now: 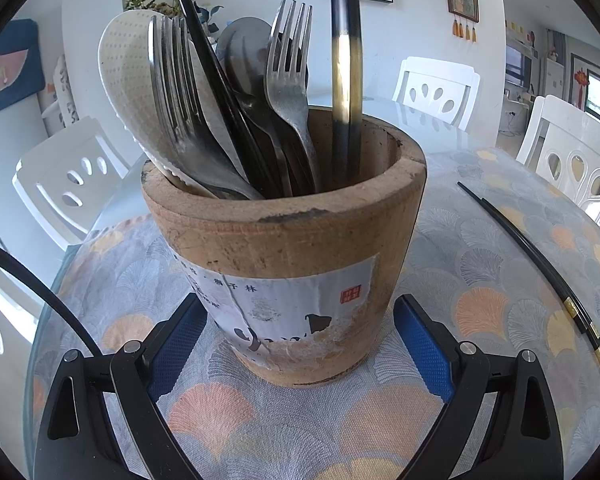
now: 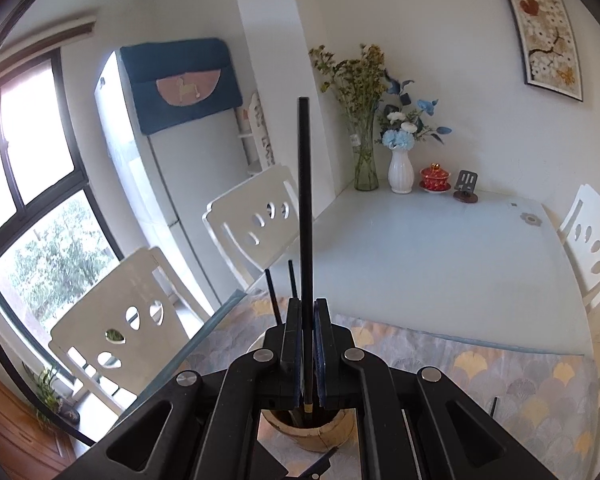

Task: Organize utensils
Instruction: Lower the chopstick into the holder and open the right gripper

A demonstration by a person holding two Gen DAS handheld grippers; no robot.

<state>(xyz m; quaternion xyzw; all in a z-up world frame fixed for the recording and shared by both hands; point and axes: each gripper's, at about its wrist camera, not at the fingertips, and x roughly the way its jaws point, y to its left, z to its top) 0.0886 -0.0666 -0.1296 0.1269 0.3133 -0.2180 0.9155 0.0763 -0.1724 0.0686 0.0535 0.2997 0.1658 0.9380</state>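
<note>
Right wrist view: the right gripper (image 2: 308, 360) is clamped on a black chopstick (image 2: 303, 208) standing upright, its lower end already inside the wooden holder (image 1: 288, 240) at the near edge of the table (image 2: 420, 248). The left gripper (image 1: 300, 340) has wide fingers on both sides of the holder base; whether they press it I cannot tell. Better to release only when the tip is deep among the forks (image 1: 288, 80). One chopstick pair (image 1: 540, 264) waits near the table's right edge

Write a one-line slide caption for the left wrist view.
Open left gripper flanks a wooden cup of forks while black chopsticks lie on the tablecloth.
</note>
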